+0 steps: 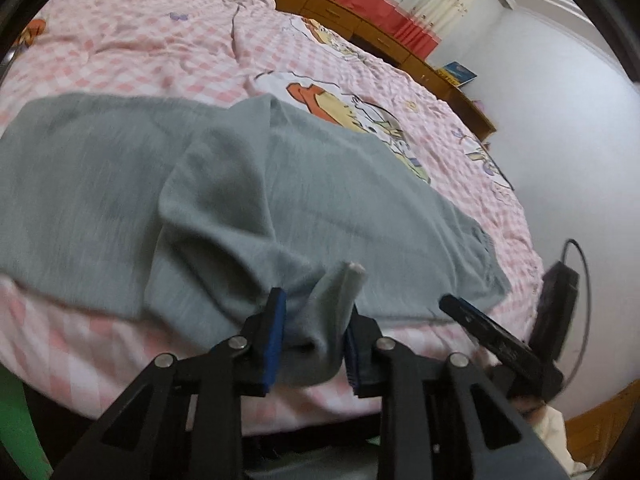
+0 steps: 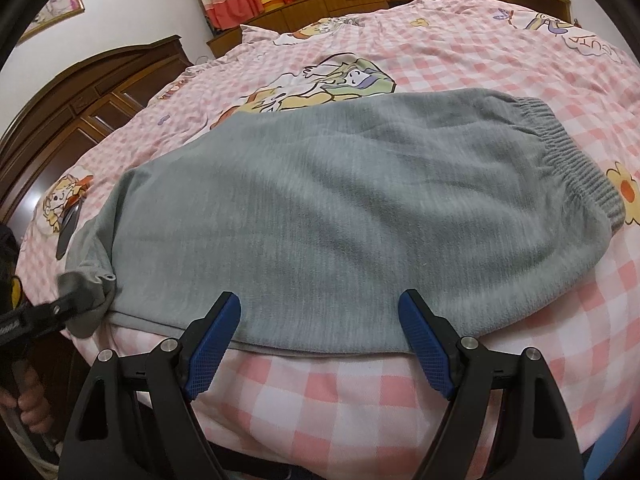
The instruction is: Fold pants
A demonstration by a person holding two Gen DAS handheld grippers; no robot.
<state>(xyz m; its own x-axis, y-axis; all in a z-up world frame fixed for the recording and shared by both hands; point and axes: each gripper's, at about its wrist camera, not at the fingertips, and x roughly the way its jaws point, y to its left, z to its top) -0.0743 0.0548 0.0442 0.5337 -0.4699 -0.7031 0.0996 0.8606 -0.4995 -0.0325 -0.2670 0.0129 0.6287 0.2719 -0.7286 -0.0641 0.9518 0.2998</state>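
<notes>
The bed (image 2: 400, 396), covered with a pink checked sheet printed with cartoon figures, is spread ahead of and beneath both claws and serves as the flat surface for folding. The grey pants (image 2: 340, 208) are laid across it close to the near edge, evidently so that they can be reached without leaning over the mattress. In the right wrist view they are seen doubled lengthwise, the ribbed elastic waistband (image 2: 572, 156) lying ahead and to the right of the right claw, the leg end trailing off to its left.

The right claw (image 2: 320, 332) is held with its jaws spread wide just above the near hem of the pants, nothing being gripped between them. It is judged to be poised there to pin or take up the near edge once the other end is brought over.

The left claw (image 1: 316, 340) is set at the leg end, a bunched fold of grey cloth being held between its blue pads (image 1: 274, 336). The jaws are only partly closed, and the cloth appears to be pinched, though how firmly cannot be told. The fabric is drawn up in a ridge running ahead of this claw, which suggests that the leg end is gripped in order to be carried toward the waistband. A pale cuff tip (image 1: 352, 276) is seen sticking up just beyond the left claw's fingertips.
</notes>
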